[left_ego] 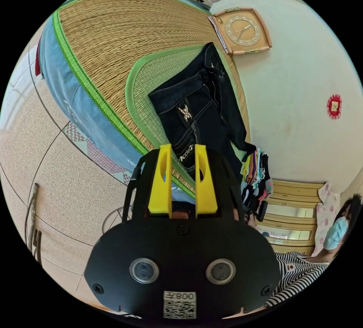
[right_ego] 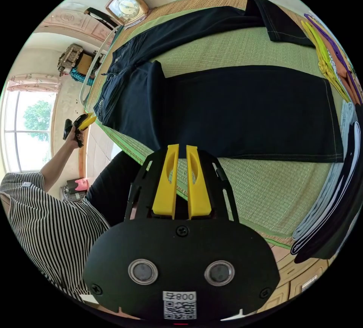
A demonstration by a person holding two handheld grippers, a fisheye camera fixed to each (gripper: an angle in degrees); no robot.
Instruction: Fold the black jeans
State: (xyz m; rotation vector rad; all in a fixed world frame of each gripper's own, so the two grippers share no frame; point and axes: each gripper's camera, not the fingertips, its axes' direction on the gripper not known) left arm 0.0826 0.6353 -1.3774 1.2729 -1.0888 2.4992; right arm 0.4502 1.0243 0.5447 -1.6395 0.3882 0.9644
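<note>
The black jeans (right_ego: 245,112) lie spread on a green mat (right_ego: 249,191). One leg runs across the middle, the other leg (right_ego: 196,25) lies farther off, and the waist (right_ego: 124,78) is at the left. My right gripper (right_ego: 182,148) hovers at the near edge of the closer leg, its jaws almost together and holding nothing. A hand holds my left gripper (right_ego: 85,122) off the bed's side, beyond the waist. In the left gripper view the jeans (left_ego: 196,108) show a star ornament. There my left gripper (left_ego: 183,148) points at them with a small gap between its jaws and nothing in it.
A pile of folded clothes (right_ego: 332,191) lies at the mat's right end. A straw mat (left_ego: 124,33) covers the bed under the green one. A clock (left_ego: 245,31) leans on the wall. A person in a striped shirt (right_ego: 45,222) holds the grippers. A wooden dresser (left_ego: 295,210) and tiled floor (left_ego: 56,173) surround the bed.
</note>
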